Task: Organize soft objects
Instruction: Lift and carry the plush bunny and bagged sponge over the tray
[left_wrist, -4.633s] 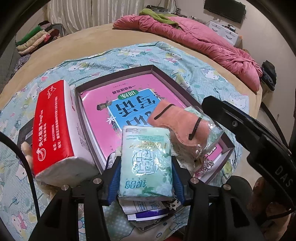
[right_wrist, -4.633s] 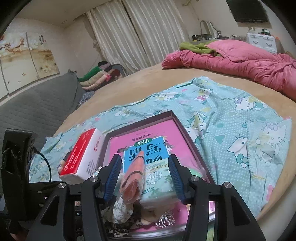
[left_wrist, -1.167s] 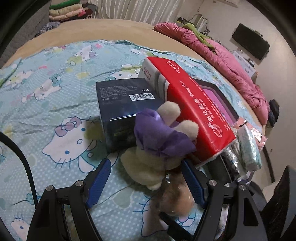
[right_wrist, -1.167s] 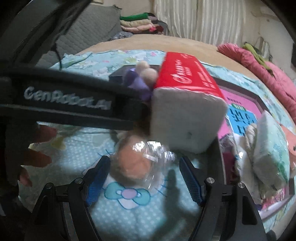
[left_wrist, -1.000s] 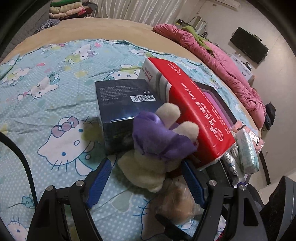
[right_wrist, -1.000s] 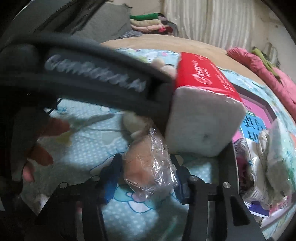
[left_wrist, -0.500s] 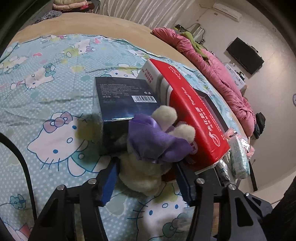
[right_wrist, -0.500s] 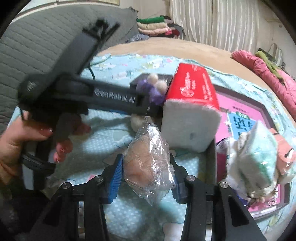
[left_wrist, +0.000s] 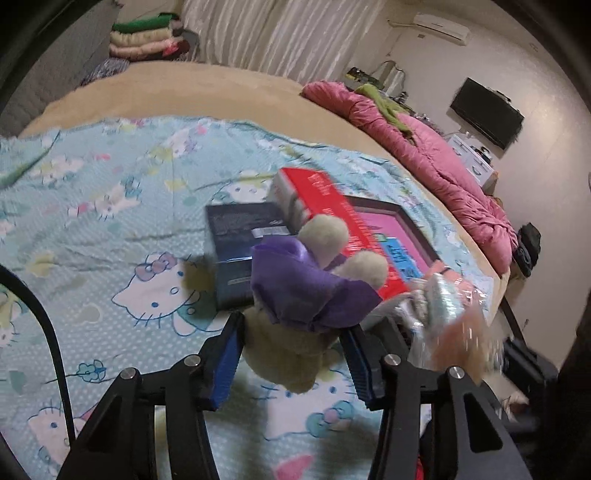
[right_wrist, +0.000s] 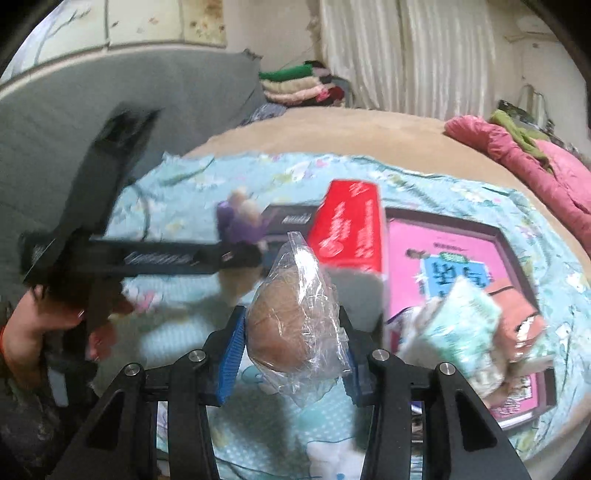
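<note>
On the bed, a cartoon-cat blanket (left_wrist: 122, 229) lies beneath both grippers: the left gripper (left_wrist: 295, 354) pinches a plush toy (left_wrist: 299, 325), and the right gripper (right_wrist: 291, 354) clamps a plastic-wrapped ball (right_wrist: 291, 321).

The left gripper (left_wrist: 291, 354) is clamping its blue-padded fingers (left_wrist: 226, 363) on a plush toy (left_wrist: 295, 343), lifted off the bedding. The right gripper (right_wrist: 291, 347) is pinching a plastic-wrapped brown bundle (right_wrist: 291, 317) between its pads. The left hand (right_wrist: 40, 328) is gripping its tool's handle, blurred.
</note>
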